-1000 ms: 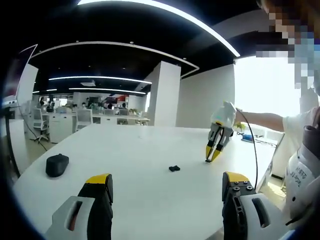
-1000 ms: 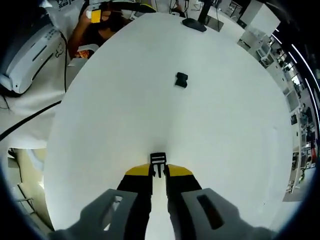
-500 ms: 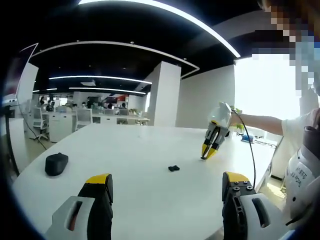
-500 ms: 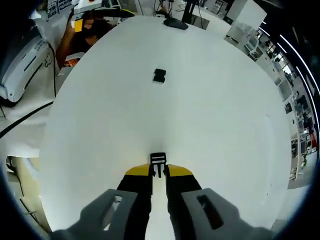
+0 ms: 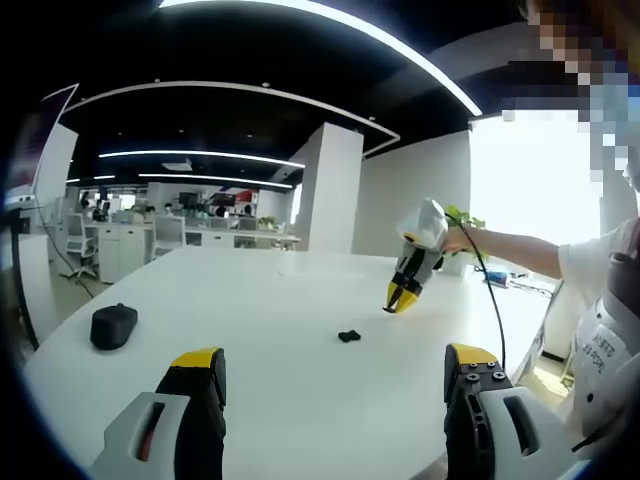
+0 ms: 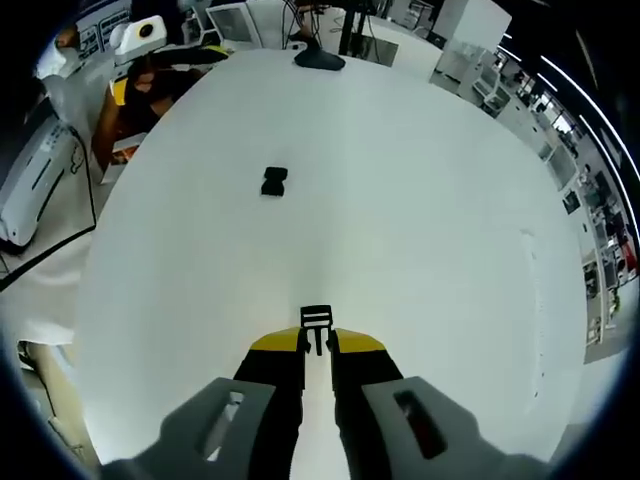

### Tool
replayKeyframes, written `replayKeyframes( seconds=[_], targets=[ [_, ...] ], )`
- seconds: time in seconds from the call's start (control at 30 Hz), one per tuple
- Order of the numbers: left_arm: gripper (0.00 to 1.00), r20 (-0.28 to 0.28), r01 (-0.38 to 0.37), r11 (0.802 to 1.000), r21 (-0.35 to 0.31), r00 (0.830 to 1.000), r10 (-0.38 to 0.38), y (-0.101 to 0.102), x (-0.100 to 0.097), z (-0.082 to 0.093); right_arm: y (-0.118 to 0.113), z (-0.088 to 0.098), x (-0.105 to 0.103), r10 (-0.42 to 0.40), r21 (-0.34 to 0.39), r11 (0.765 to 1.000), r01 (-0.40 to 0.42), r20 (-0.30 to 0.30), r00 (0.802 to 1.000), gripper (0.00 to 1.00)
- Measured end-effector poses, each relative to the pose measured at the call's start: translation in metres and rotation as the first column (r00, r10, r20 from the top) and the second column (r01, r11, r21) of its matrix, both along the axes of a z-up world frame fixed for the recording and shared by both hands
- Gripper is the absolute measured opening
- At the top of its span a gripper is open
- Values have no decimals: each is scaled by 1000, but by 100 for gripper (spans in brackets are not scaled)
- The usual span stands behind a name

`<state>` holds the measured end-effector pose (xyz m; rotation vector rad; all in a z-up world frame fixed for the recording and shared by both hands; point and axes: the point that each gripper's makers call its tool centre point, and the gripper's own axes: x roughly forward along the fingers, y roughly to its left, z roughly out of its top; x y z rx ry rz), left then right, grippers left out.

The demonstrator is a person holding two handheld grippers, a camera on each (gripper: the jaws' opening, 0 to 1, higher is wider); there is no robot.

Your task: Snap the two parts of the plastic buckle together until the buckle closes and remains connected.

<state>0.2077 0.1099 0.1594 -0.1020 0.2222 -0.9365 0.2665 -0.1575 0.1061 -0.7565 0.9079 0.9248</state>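
A small black buckle part (image 5: pixel 348 335) lies on the white table (image 5: pixel 270 330), ahead of my left gripper (image 5: pixel 335 370), whose yellow-tipped jaws stand wide apart with nothing between them. The same part (image 6: pixel 273 181) shows far up the table in the right gripper view. My right gripper (image 6: pixel 317 338) is shut on the other buckle part (image 6: pixel 316 320), a black pronged piece sticking out past the fingertips. In the left gripper view that right gripper (image 5: pixel 398 301) hangs above the table, beyond and to the right of the lying part, pointing down.
A black computer mouse (image 5: pixel 113 327) rests at the table's left side. A person in white (image 5: pixel 610 330) stands at the right edge, with a black cable (image 5: pixel 495 300) trailing from the right gripper. Desks and chairs fill the office behind.
The right gripper has lifted off the table with its buckle part and moved left, toward the part lying on the table. The left gripper has stayed put.
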Motion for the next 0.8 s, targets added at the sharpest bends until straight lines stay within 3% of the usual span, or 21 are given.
replayKeyframes(
  seconds=[0.27,0.8],
  targets=[
    [91,-4,5,1000,2,1000,-5,-2,-2,-2,5,-2,21,-115,35,993,115,-1,993,8],
    [91,-7,4,1000,-1,1000,-4,-3,-3,-3,23,-9,37,-156,24,988,155,5,988,8]
  ],
)
